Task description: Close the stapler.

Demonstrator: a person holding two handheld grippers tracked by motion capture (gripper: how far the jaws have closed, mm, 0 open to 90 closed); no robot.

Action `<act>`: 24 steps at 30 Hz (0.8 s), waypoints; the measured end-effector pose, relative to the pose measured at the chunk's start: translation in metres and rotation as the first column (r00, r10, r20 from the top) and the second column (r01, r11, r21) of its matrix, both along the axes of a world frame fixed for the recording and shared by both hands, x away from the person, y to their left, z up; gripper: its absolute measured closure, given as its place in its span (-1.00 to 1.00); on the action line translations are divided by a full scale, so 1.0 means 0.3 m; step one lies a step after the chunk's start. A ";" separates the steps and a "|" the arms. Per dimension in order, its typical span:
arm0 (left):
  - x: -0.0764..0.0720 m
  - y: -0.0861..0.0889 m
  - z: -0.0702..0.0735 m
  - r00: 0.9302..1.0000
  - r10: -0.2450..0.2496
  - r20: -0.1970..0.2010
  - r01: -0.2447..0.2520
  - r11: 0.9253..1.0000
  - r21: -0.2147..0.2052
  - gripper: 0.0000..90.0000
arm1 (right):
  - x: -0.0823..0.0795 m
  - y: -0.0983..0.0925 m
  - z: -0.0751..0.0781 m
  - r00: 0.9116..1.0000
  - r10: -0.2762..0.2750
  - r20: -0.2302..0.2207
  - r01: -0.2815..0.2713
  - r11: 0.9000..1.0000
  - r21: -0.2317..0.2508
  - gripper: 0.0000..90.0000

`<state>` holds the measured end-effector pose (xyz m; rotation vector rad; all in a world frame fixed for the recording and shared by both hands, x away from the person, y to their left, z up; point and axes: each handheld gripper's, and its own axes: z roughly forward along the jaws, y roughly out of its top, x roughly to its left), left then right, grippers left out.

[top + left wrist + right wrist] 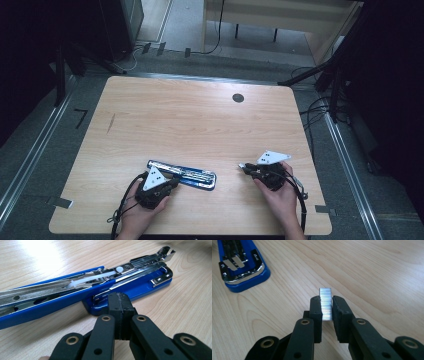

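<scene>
**Stapler Open on Bench, Staple Strip in Right Gripper**

High view: A light wooden bench (200,120) with rounded corners stands on grey flooring; a dark round spot (238,98) marks its far right area. The blue stapler (192,176) lies opened flat near the front edge, left of centre. The left gripper (167,186) rests at its left end; the right gripper (243,166) sits toward the front right corner.

Left gripper view: The left gripper (120,302) has jaws fully closed, empty, tips at the stapler (130,287) base. The metal magazine channel (75,286) lies exposed.

Right gripper view: The right gripper (327,306), jaws narrow, clamps a silver staple strip (326,305) upright above the bench (374,272). The stapler (242,265) lies well apart.
</scene>
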<state>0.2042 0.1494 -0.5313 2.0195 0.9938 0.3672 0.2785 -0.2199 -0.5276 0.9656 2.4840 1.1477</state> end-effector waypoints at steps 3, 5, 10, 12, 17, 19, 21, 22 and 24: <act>0.000 0.000 0.000 1.000 0.000 0.000 0.000 1.000 0.002 1.00 | -0.006 0.022 0.017 0.999 0.030 0.022 -0.029 1.000 -0.004 0.78; 0.000 -0.001 0.000 1.000 -0.003 0.001 0.003 1.000 0.004 1.00 | -0.010 0.033 0.023 0.999 0.039 0.025 -0.039 0.999 -0.007 0.78; 0.001 -0.001 0.000 1.000 -0.004 0.000 0.004 1.000 0.007 1.00 | -0.017 0.051 0.037 0.998 0.061 0.032 -0.062 0.998 0.013 0.78; 0.001 -0.001 0.000 1.000 -0.004 0.000 0.004 1.000 0.008 1.00 | -0.018 0.054 0.041 0.997 0.067 0.031 -0.068 0.998 0.020 0.78; 0.002 -0.001 0.000 1.000 -0.005 0.000 0.005 1.000 0.006 1.00 | -0.022 0.073 0.059 0.995 0.093 0.044 -0.094 0.995 0.019 0.78; 0.002 -0.001 0.000 1.000 -0.004 -0.003 0.004 1.000 0.010 1.00 | -0.026 0.084 0.065 0.994 0.103 0.047 -0.104 0.994 0.018 0.78; 0.002 -0.002 0.000 1.000 -0.004 -0.002 0.004 1.000 0.012 1.00 | -0.027 0.094 0.067 0.992 0.112 0.053 -0.113 0.993 0.015 0.78; 0.002 -0.002 0.000 1.000 -0.002 -0.003 0.002 1.000 0.013 1.00 | -0.028 0.099 0.069 0.992 0.117 0.053 -0.117 0.993 0.010 0.78; 0.002 -0.002 0.000 1.000 0.002 -0.003 -0.002 1.000 0.012 1.00 | -0.028 0.108 0.073 0.991 0.122 0.056 -0.123 0.992 0.007 0.78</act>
